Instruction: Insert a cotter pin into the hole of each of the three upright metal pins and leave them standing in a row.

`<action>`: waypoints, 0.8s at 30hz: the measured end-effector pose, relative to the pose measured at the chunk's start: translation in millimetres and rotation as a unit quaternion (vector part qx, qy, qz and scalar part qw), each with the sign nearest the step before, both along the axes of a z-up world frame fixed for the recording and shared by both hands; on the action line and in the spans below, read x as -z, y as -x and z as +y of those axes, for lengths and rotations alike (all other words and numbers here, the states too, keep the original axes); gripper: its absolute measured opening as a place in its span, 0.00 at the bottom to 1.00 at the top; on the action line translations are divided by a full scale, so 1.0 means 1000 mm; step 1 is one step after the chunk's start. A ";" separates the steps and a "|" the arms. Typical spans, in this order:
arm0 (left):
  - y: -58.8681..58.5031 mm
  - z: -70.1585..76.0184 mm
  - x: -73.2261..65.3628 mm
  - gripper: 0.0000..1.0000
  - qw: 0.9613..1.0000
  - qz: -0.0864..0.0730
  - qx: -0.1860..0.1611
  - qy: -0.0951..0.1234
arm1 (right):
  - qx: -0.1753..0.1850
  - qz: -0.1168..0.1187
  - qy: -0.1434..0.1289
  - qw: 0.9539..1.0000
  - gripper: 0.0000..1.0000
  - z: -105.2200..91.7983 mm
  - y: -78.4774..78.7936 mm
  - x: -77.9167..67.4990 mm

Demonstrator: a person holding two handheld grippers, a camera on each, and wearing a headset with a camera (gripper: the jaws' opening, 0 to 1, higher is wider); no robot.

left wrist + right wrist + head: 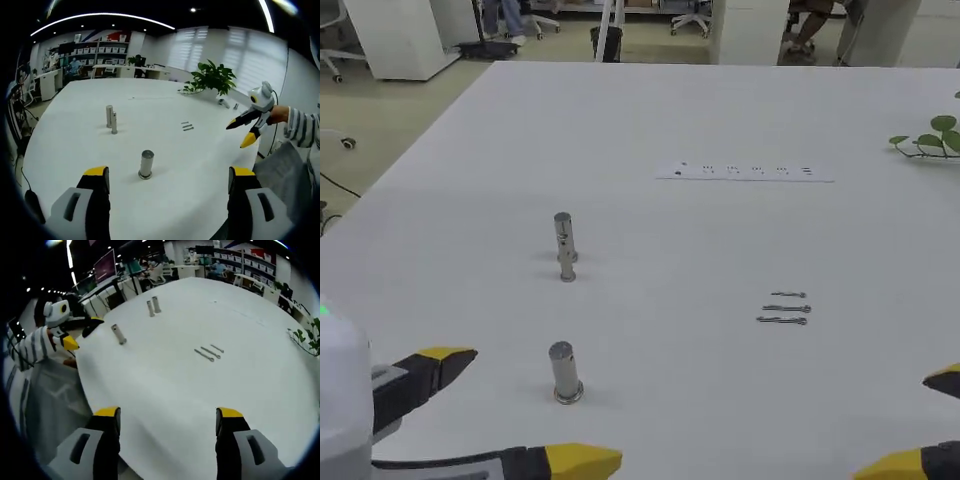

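Observation:
Three upright metal pins stand on the white table (720, 240): two close together, a far pin (562, 232) and one just before it (568, 266), and a third nearer pin (565, 372). Three cotter pins (786, 308) lie flat in a small stack to the right. My left gripper (525, 410) is open at the bottom left, just left of the near pin (146, 164). My right gripper (918, 422) is open at the bottom right, short of the cotter pins (209, 352). Both hold nothing. The left gripper view catches the right gripper (247, 131) across the table.
A strip of printed paper (750, 172) lies further back on the table. A leafy plant (932, 138) reaches in at the right edge. The table's near edge runs under both grippers. Chairs and desks stand beyond the far edge.

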State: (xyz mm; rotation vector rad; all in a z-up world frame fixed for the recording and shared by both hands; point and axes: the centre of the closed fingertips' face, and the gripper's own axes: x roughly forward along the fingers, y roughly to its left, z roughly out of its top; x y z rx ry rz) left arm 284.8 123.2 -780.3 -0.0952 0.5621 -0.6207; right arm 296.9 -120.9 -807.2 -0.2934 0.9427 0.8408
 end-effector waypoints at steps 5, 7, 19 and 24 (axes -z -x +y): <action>0.003 -0.003 0.000 0.99 1.000 0.002 0.007 0.003 | -0.060 -0.018 0.035 0.997 0.74 -0.003 -0.017 -0.005; 0.004 -0.004 0.002 0.99 1.000 -0.002 0.011 -0.003 | -0.081 -0.019 0.046 0.995 0.69 -0.002 -0.023 -0.005; 0.009 -0.002 0.012 0.97 1.000 0.016 0.021 -0.013 | -0.174 -0.032 0.063 0.982 0.57 0.015 -0.059 0.002; 0.011 -0.003 0.016 0.95 0.999 0.025 0.023 -0.016 | -0.215 -0.044 0.091 0.971 0.54 0.020 -0.073 0.009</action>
